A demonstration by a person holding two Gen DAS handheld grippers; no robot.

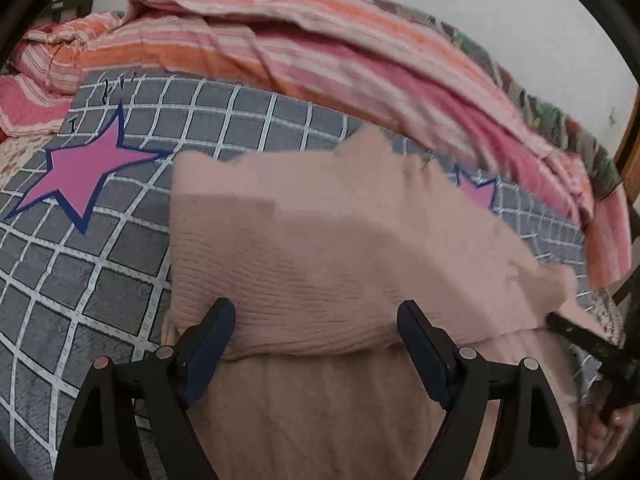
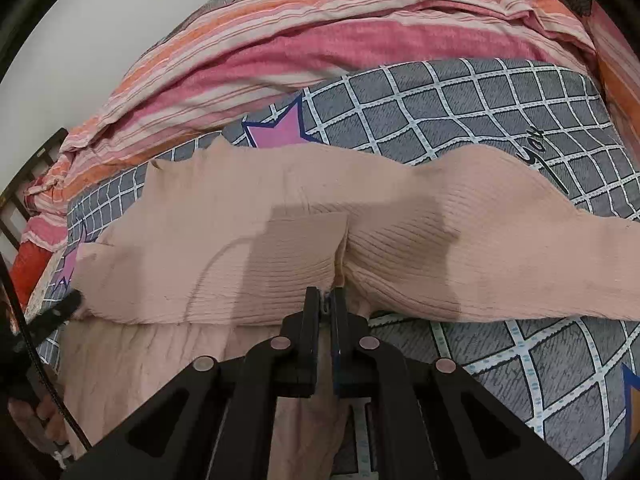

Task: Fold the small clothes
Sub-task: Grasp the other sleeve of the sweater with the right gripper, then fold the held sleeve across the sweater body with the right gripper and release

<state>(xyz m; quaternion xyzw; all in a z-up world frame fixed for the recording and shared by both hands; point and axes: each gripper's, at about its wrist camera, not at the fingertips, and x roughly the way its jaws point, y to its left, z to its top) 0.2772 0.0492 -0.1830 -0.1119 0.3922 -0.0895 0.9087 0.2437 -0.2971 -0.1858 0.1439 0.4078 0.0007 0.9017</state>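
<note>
— Two tools: how do they stand?
— Left tool (image 1: 316,344) spread wide, released, over the pink knit garment (image 1: 320,248). Right tool (image 2: 327,308) clenched on its folded edge.
— Anything hidden?
— Garment's lower layer runs under both tools, cut off. Only the right view shows lettering on the checked bedspread (image 2: 500,120).

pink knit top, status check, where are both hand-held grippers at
Left hand-held gripper open, straddling the pink knit top. Right hand-held gripper shut on its folded edge. Top lies folded over on the grid blanket. Nothing in the way.
</note>
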